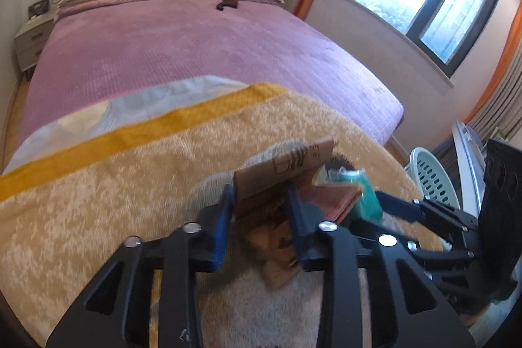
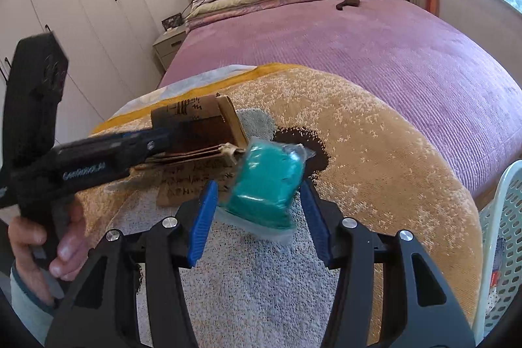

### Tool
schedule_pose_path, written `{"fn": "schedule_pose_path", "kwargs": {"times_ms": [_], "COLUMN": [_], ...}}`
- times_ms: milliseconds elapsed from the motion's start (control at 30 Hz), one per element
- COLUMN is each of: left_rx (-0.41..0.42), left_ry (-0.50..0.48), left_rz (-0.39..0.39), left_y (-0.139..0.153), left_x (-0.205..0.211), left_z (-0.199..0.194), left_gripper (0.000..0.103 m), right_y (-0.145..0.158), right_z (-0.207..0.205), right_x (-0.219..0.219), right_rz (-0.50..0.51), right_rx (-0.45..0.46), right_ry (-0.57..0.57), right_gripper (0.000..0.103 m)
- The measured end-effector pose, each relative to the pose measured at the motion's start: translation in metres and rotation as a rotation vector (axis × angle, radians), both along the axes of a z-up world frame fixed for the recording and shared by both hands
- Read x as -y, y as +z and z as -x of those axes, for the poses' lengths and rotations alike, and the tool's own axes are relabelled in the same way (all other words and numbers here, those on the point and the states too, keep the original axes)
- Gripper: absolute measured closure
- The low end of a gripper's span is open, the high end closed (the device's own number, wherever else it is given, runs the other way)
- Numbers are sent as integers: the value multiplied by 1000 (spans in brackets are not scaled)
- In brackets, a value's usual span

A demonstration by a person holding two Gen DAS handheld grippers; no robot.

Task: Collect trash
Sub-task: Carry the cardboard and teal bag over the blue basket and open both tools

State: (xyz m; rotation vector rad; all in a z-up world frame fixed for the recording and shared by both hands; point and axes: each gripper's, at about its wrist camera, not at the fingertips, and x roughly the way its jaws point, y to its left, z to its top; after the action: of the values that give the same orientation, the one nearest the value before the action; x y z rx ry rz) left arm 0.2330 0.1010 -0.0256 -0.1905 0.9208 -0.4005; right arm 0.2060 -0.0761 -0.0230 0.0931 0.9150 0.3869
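A folded brown cardboard piece [image 1: 280,172] lies on the yellow-and-grey towel [image 1: 130,185] at the foot of the bed. My left gripper [image 1: 259,220] is shut on the cardboard; it shows in the right wrist view [image 2: 195,132] with the left gripper [image 2: 153,141] clamped on it. A teal packet in clear plastic wrap [image 2: 266,185] sits between the fingers of my right gripper [image 2: 257,214], which touch its sides. In the left wrist view the teal packet [image 1: 362,191] is right of the cardboard, in my right gripper [image 1: 375,201].
The bed has a pink cover [image 2: 391,61], pillows and a dark small object [image 2: 347,3] on it. A pale perforated laundry basket [image 2: 502,234] stands at the right, beside the bed. White wardrobes [image 2: 81,5] and a nightstand [image 2: 168,46] are at the left.
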Motion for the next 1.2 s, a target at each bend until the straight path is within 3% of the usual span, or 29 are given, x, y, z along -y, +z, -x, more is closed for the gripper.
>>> {"fn": "schedule_pose_path", "kwargs": {"times_ms": [133,267,433,600,700,833,1200], "left_rx": [-11,-15,-20,-19,-26,-22,37], "left_ry": [15,26,45,40,23,39,97], "left_rz": [28,43,72,59,50,19,125], "left_y": [-2,-4,-10,-11,-10,-8,15], "left_x": [-6,-9,-9,2,11,23,51], "left_z": [13,24,16,8,10,26,92], "left_gripper": [89,89,65,63,86,98,101], "right_y": [-2,-7,-8,-5,-2,6,24], "right_z": [-4,-5,-4,6,19,40,95], "right_x": [0,1,8,15,22,37,104], "right_rz": [1,7,2,13,7,1,-39], "right_rx": [-5,-28,-30,-18,-9,7,38], "right_ry": [-8,-12,-26,-34,-31,-31,-113], "right_gripper": [54,54,63,65,66,66,66]}}
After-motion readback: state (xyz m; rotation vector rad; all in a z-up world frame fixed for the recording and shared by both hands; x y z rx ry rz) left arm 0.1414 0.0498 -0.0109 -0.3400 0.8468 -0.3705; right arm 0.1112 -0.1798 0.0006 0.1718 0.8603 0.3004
